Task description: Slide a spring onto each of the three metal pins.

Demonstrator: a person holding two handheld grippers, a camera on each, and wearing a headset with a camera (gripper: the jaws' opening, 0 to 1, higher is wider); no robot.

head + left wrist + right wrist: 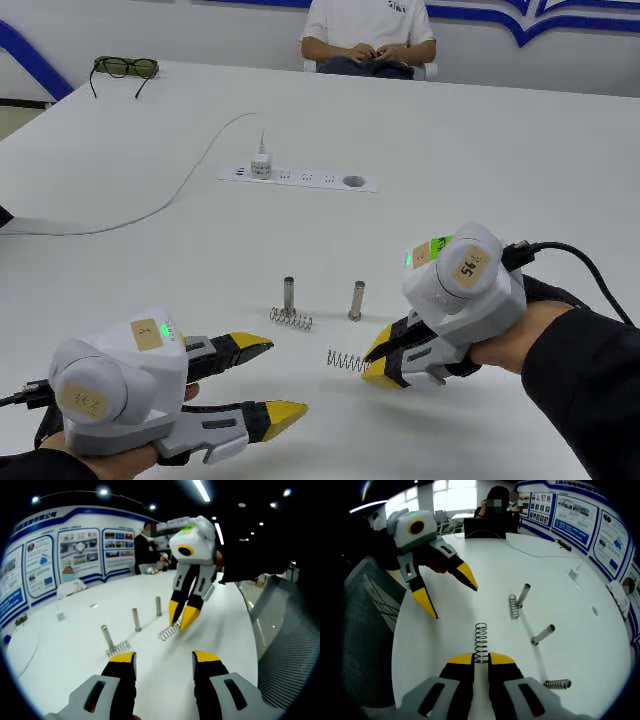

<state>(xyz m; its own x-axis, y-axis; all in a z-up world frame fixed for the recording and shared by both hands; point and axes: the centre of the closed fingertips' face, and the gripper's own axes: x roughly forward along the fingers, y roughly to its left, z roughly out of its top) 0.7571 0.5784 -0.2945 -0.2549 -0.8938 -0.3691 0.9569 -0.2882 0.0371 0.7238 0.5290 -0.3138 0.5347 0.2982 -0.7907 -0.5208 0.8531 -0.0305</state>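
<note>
Two bare metal pins point(289, 293) point(357, 300) stand upright on the white table point(480, 180). A loose spring point(291, 319) lies at the base of the left pin. My right gripper point(380, 362) is shut on the end of another spring point(347, 360), which sticks out level just above the table; its own view shows that spring point(480, 642) between the yellow tips. A third pin point(557, 683) wears a spring. My left gripper point(268, 378) stands open at the lower left with nothing between its fingers point(122, 657).
A white power strip point(296, 178) with a plugged adapter and a cable lies mid-table. Dark glasses point(125, 67) rest at the far left. A person point(368, 35) sits at the far edge. A mesh chair point(280, 630) stands beside the table.
</note>
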